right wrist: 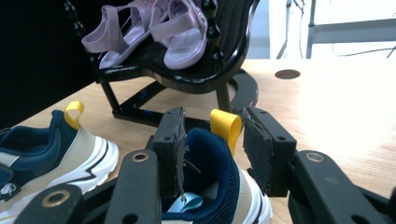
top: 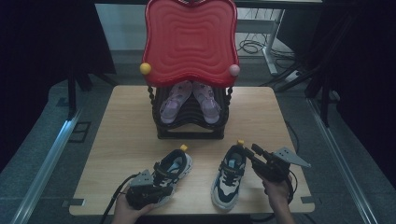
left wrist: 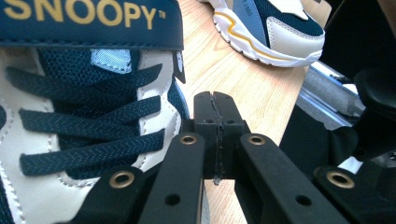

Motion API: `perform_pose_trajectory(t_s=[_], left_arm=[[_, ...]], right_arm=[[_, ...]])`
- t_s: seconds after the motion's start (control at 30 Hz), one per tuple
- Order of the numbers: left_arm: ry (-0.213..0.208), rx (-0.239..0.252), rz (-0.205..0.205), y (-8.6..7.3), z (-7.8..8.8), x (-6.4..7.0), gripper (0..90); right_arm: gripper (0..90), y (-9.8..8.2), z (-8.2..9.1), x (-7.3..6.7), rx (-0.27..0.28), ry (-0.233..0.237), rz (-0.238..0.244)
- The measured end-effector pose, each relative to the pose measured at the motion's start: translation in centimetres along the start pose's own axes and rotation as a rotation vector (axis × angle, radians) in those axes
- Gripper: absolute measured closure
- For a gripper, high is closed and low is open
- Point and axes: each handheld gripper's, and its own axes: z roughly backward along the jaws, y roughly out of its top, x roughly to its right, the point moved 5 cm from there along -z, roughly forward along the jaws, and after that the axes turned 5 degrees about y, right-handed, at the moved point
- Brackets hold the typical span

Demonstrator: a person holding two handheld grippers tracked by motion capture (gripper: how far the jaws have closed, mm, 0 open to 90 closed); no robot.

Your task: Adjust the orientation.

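Both sneakers lie near your edge of the table (top: 126,116), long axes running roughly from 6 to 12 o'clock. The left sneaker (top: 173,168) leans heel towards 1 o'clock, its yellow heel loop facing the rack and its toe towards you. The right sneaker (top: 229,176) tips the same way, heel at about 12 to 1 o'clock, toe at 6 to 7.

Your left gripper (top: 148,190) sits at the left sneaker's toe end; in the left gripper view its jaws are pressed together with nothing between them, just beside the laces. Your right gripper (top: 254,156) is at 3 o'clock of the right sneaker's heel; in the right gripper view its jaws are spread on either side of the heel collar and yellow loop, but whether the pads press on it you cannot tell.

The table is pale wood grain, standing on grey carpet, with dark curtains at both sides. At 12 o'clock stands a black rack (top: 191,126) with a red wavy top (top: 190,39), holding a pair of pink sandals (top: 189,100).

The left sneaker's strap reads "SNOOPY" (left wrist: 79,11) in yellow letters.
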Motion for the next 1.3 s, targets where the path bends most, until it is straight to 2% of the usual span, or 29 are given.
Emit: perform_pose_trajectory(t_s=[0.13,0.4,0.5,0.53,0.63,1.0,1.1,1.3], left_arm=[[-0.001,-0.001,0.001,0.0,0.1,-0.2,89.8],[-0.007,-0.003,0.02,0.0,0.4,-0.9,89.7],[-0.002,-0.005,0.025,0.0,0.6,-1.3,89.7],[0.011,-0.001,0.024,-0.1,0.7,-1.5,89.8],[0.01,-0.002,0.023,-0.1,0.7,-1.6,89.8],[-0.002,-0.059,0.007,-0.4,0.8,-1.0,89.2],[-0.006,-0.078,0.019,-0.9,0.9,-0.9,89.3],[0.006,-0.091,0.036,-1.2,1.7,-1.8,89.5]], right_arm=[[58.8,0.1,0.1,0.0,0.014,-0.007,0.001],[58.7,0.0,0.0,0.2,0.008,-0.008,-0.005],[58.7,0.0,0.0,0.2,0.006,-0.006,-0.006],[58.7,-0.1,0.0,0.1,0.007,-0.008,-0.006],[58.7,-0.1,-0.1,0.2,0.007,-0.011,-0.004],[58.7,-0.4,-0.3,0.1,-0.005,-0.006,-0.004],[58.7,-0.3,-0.2,0.1,-0.003,-0.008,-0.008],[58.7,-0.4,-0.3,0.1,-0.006,-0.007,-0.006]])
